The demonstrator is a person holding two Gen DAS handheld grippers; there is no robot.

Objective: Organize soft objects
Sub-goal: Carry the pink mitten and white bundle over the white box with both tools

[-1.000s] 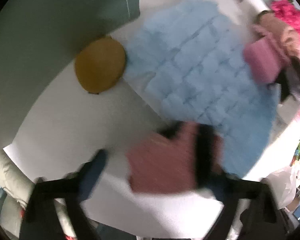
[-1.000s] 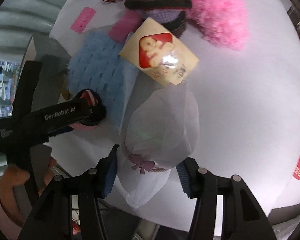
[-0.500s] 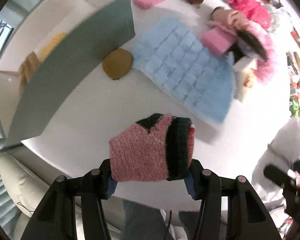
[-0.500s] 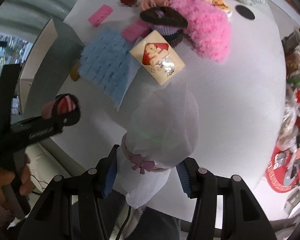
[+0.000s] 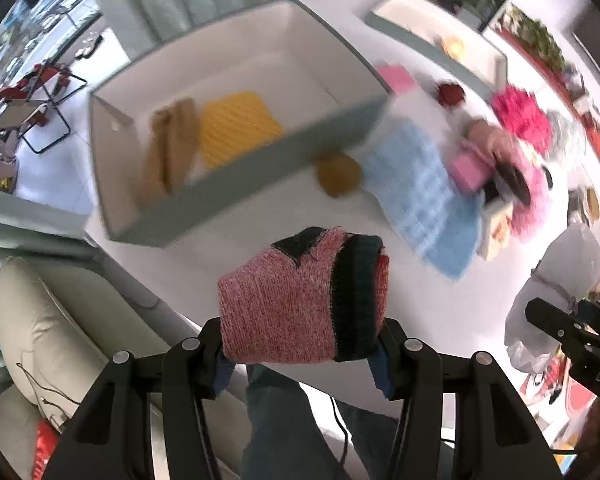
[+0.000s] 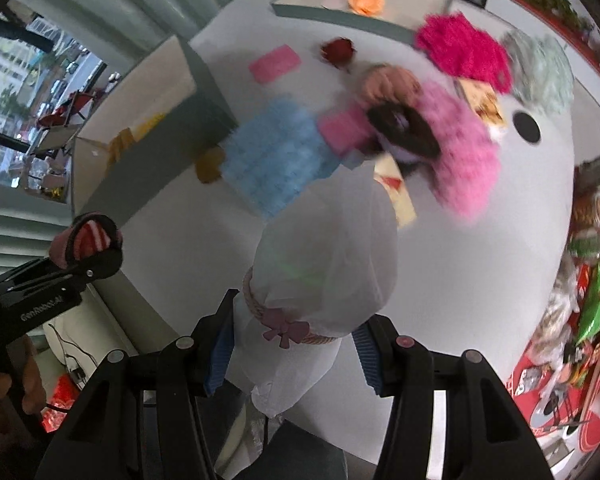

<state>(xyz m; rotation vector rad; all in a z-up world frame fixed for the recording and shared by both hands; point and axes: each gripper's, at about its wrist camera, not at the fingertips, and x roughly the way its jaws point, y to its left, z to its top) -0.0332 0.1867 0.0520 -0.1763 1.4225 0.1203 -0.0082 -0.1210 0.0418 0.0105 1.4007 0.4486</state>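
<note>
- The left gripper (image 5: pixel 302 354) is clenched on a pink knit piece with dark bands (image 5: pixel 300 300); the piece is carried clear of the worktop (image 5: pixel 284 216).
- The right gripper (image 6: pixel 294 350) is clenched on a white gauze pouch (image 6: pixel 324 256), gripped at its pink tie with a bow; the pouch body points straight ahead of the fingers.
- The open box (image 5: pixel 236 184) lies ahead and to the left of the left fingers. Its near wall runs across the line of approach, and it already holds a yellow knit piece (image 5: pixel 236 128) and tan items (image 5: pixel 172 144).
- Judgement: the left gripper is the nearer to the box; the next move calls for lifting the knit piece over the near wall.
- A mustard round pad (image 5: pixel 338 176) rests against the outside of that wall, ahead and slightly right of the left fingers.
- A blue waffle cloth (image 5: pixel 420 188) and pink fluffy items (image 6: pixel 460 152) lie further right, off the path.
</note>
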